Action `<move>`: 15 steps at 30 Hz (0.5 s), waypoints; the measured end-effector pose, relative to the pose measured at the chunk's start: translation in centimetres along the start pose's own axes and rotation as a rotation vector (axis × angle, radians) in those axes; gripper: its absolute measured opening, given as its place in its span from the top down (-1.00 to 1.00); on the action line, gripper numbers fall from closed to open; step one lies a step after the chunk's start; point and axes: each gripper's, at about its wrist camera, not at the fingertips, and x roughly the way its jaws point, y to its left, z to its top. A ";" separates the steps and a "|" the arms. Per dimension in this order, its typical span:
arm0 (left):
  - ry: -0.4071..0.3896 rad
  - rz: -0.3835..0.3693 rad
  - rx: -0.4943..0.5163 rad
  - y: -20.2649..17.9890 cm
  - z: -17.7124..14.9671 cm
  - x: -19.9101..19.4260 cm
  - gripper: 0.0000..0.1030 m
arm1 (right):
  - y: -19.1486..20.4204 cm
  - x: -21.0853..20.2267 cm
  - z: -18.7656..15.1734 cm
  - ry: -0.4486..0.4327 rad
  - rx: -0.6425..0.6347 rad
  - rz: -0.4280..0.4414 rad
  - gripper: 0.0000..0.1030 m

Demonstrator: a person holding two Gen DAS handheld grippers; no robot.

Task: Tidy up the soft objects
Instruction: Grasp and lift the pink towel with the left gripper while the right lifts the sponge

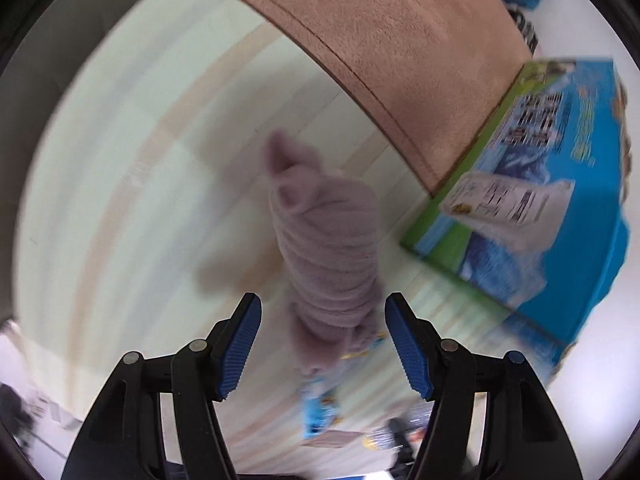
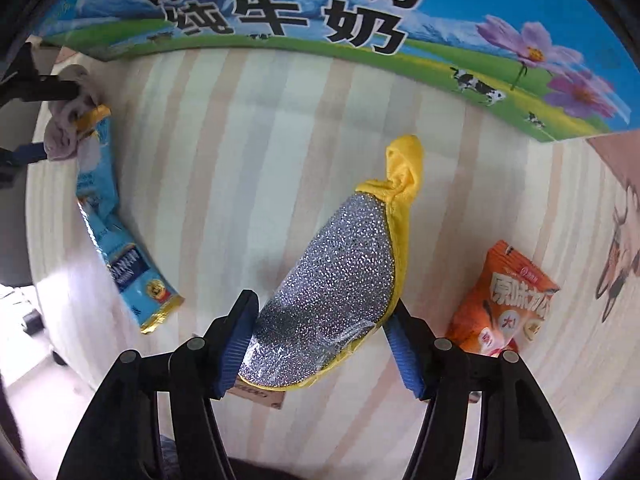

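The right hand-held gripper (image 2: pixel 320 340) pinches a yellow scouring cloth (image 2: pixel 340 280) with a glittery silver face, lifted above the striped surface (image 2: pixel 240 140), near the milk carton (image 2: pixel 320 8). The left hand-held gripper (image 1: pixel 322 344) stands spread around a mauve fleece cloth (image 1: pixel 328 248) lying in front of that carton; contact is unclear. Judged step: gathering both cloths. Next, the left should close on the fleece. The left view is motion-blurred, and a blue sachet (image 2: pixel 120 248) lies partly hidden beneath the fleece.
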 end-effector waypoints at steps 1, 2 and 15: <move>-0.006 -0.039 -0.027 0.4 0.0 -0.2 -0.21 | -0.5 -0.3 0.0 0.000 0.016 0.011 -0.28; -0.017 -0.059 -0.041 0.7 -0.1 -0.5 -0.21 | -1.1 -0.7 0.0 -0.001 0.025 0.020 -0.28; -0.113 0.267 0.210 -1.2 -1.3 0.2 0.32 | -0.6 -1.2 2.5 0.041 -0.014 0.011 -0.23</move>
